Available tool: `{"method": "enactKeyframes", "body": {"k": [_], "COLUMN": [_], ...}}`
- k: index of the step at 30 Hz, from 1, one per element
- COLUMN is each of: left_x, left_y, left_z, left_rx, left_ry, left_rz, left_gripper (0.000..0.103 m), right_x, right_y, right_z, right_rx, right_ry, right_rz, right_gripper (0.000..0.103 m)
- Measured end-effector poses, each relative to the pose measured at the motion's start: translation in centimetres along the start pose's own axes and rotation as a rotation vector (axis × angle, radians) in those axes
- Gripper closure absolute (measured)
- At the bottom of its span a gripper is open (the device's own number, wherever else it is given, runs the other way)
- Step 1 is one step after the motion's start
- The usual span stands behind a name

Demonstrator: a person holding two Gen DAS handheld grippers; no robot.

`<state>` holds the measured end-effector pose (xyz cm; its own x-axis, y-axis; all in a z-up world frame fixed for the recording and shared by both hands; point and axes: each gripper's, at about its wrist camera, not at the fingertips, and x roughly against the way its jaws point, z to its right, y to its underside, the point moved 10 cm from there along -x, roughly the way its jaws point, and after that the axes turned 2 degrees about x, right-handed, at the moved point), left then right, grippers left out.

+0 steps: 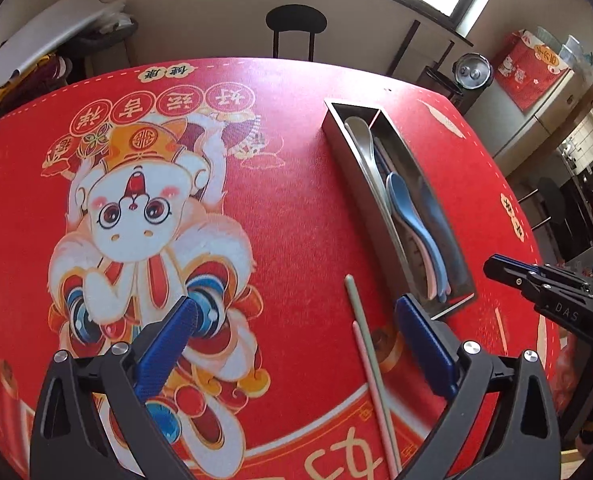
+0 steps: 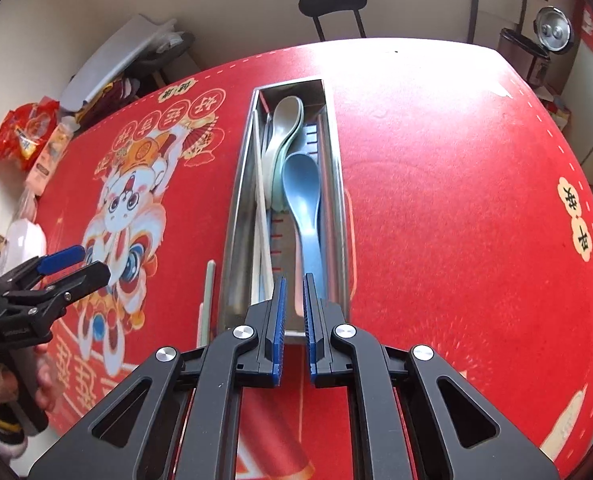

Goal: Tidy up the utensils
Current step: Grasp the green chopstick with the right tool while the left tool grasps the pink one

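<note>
A long metal tray [image 2: 236, 200] lies on the red printed tablecloth [image 2: 456, 200]. It holds a blue spoon [image 2: 302, 188], a pale green spoon [image 2: 286, 128] and white chopsticks [image 2: 261, 200]. My right gripper [image 2: 294, 280] hangs shut over the tray's near end, with nothing gripped. My left gripper [image 1: 296, 304] stands wide open above the cloth, empty. Just left of the tray [image 1: 338, 120] a green chopstick [image 1: 358, 320] and a pink chopstick [image 1: 366, 368] lie side by side, close inside the left gripper's right finger [image 1: 416, 332]. The right gripper [image 1: 496, 268] shows at the right edge.
A black chair [image 1: 295, 20] stands beyond the table's far edge. A rice cooker [image 1: 472, 70] and a red bag [image 1: 528, 68] sit at the back right. Snack packets [image 2: 28, 136] lie off the table's left side. A hand [image 2: 0, 392] holds the left gripper.
</note>
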<state>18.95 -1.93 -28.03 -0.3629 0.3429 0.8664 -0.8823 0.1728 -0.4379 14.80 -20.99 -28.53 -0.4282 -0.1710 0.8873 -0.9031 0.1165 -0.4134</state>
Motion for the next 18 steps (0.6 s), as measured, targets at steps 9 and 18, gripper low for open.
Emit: {"method": "enactKeyframes", "body": {"k": [9, 18], "left_x": [-1.3, -1.1], "left_y": [6.6, 8.0], "left_z": [-0.7, -3.1], "left_rx": [-0.064, -0.016], "left_ry": [-0.031, -0.050], "left_rz": [-0.086, -0.086], "left_gripper": [0.006, 0.006], "right_x": [-2.0, -4.1], "right_y": [6.6, 9.0], "right_z": [-3.5, -5.3], "right_rx": [0.071, 0.122], "right_ry": [-0.018, 0.017], "right_rz": [-0.092, -0.126], "right_gripper": [0.075, 0.058]}}
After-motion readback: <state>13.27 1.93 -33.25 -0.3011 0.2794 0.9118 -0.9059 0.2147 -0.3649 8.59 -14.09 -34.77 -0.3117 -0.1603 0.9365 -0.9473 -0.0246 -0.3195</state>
